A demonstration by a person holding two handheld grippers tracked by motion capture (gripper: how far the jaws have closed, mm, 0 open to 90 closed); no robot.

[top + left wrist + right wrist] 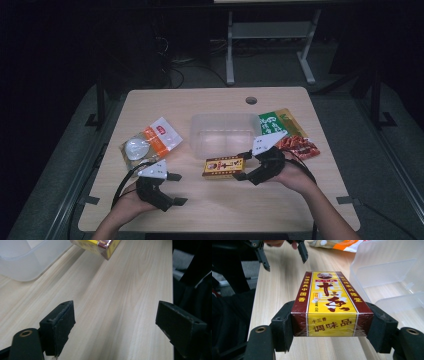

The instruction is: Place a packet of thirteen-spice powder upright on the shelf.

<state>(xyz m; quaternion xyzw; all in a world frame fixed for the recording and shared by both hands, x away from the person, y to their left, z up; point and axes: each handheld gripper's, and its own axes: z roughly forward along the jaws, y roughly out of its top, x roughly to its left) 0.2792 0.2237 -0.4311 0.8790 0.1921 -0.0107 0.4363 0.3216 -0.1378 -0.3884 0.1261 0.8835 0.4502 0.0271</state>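
The right tool (332, 325) is clamping a yellow-and-maroon seasoning box (329, 305) by its long sides, just in front of the clear plastic container (225, 132) on the table (210, 205). This looks like the pick-up step, and the next move is probably calling for lifting the box clear of the container's near wall and lowering it inside. The box is lying flat, its long axis running along that wall and pointing away from the right tool, while the left tool (170, 189) is waiting with jaws apart, off to the container's near left.

On the table (220, 210) I see a container (221, 133) at centre, a box (223, 167) just before it between my right gripper's (243, 165) jaws, a pouch (149, 142) to its left, two packets (287, 132) right, my left gripper (176, 189) near-left.
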